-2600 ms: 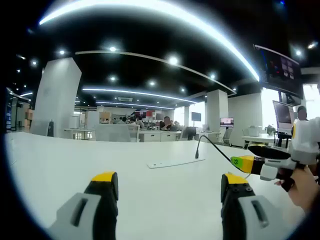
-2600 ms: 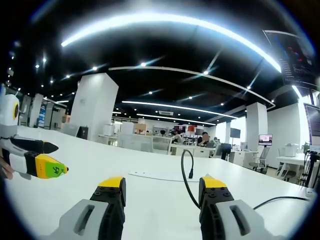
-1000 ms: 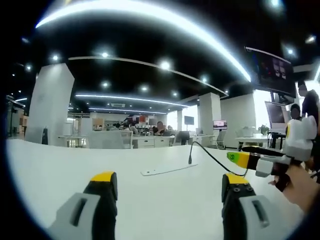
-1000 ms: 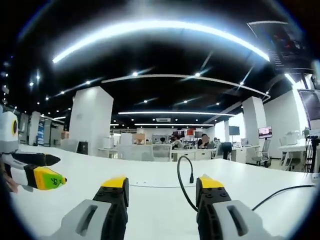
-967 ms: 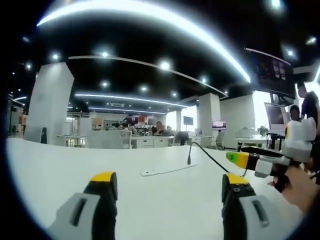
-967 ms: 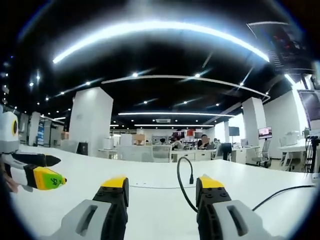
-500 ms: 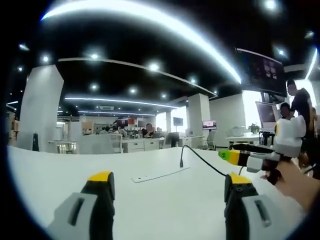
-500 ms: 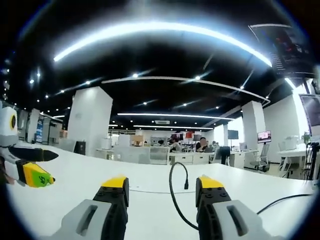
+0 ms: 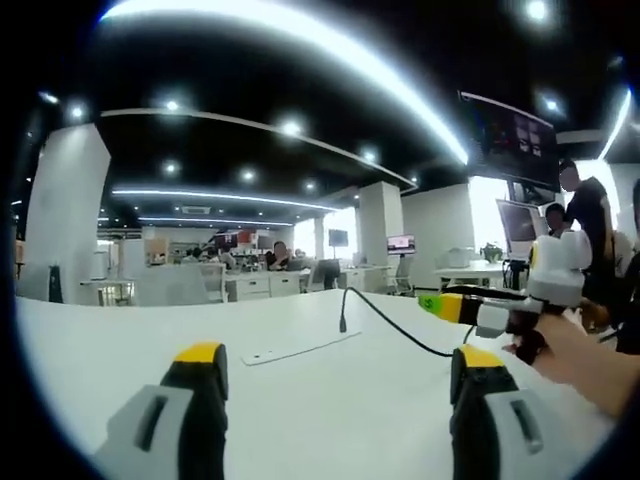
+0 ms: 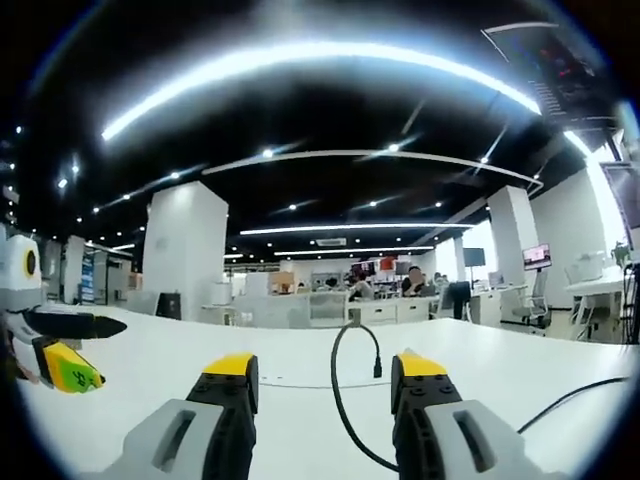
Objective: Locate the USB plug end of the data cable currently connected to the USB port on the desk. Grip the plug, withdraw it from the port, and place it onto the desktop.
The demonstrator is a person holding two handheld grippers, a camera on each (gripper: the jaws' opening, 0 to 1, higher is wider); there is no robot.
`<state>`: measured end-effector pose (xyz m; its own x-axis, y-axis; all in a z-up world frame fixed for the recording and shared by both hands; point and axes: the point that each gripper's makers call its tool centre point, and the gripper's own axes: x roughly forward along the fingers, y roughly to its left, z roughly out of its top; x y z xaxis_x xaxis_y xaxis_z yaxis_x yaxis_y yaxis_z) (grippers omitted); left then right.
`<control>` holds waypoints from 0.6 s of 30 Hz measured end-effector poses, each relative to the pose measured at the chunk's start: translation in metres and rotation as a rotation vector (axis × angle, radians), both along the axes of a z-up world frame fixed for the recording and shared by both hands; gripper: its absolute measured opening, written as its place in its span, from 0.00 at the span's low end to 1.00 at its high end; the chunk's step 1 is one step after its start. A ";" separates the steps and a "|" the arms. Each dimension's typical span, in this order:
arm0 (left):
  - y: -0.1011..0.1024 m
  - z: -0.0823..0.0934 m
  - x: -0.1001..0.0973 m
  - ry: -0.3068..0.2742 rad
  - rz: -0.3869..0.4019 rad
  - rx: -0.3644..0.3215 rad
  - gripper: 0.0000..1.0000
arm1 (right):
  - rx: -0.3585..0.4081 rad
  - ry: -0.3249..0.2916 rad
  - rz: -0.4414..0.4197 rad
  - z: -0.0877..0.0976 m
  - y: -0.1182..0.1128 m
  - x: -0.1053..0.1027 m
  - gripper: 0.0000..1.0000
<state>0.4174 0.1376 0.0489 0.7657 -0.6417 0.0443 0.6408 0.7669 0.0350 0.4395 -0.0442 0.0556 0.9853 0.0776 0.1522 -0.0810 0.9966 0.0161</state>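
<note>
A black data cable (image 9: 385, 322) arches over the white desk. Its plug (image 9: 342, 323) stands upright at the right end of a flat white port plate (image 9: 298, 347). My left gripper (image 9: 340, 358) is open, well short of the plate, with nothing between its yellow-tipped jaws. My right gripper (image 9: 462, 300) comes in from the right, held by a hand, jaws apart, near the cable. In the right gripper view the cable (image 10: 337, 385) loops up between my open right gripper (image 10: 322, 368) jaws, the plug (image 10: 377, 370) pointing down at the plate (image 10: 290, 383) farther off. The left gripper (image 10: 62, 348) shows at the left edge.
The wide white desk (image 9: 120, 330) stretches ahead. The cable's other run (image 10: 570, 398) trails off along the desk to the right. People (image 9: 585, 215) stand by monitors at the far right; office desks and pillars lie beyond.
Both cameras have swung, so plate and cable sit further left in both views. The cable loop now rises between the right jaws. Both grippers stay open and hold nothing.
</note>
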 end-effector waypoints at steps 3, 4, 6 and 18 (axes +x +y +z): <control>-0.003 -0.002 0.004 0.006 -0.013 -0.003 0.93 | -0.002 -0.018 -0.009 0.006 -0.005 0.002 0.54; -0.004 -0.002 0.006 0.014 -0.018 -0.009 0.93 | -0.004 -0.019 -0.011 0.007 -0.007 0.003 0.54; -0.004 -0.003 0.009 0.021 -0.023 -0.020 0.93 | -0.010 -0.019 -0.016 0.008 -0.010 0.006 0.54; -0.012 -0.005 0.022 0.020 -0.045 -0.032 0.92 | -0.039 0.005 -0.028 0.001 -0.017 0.016 0.54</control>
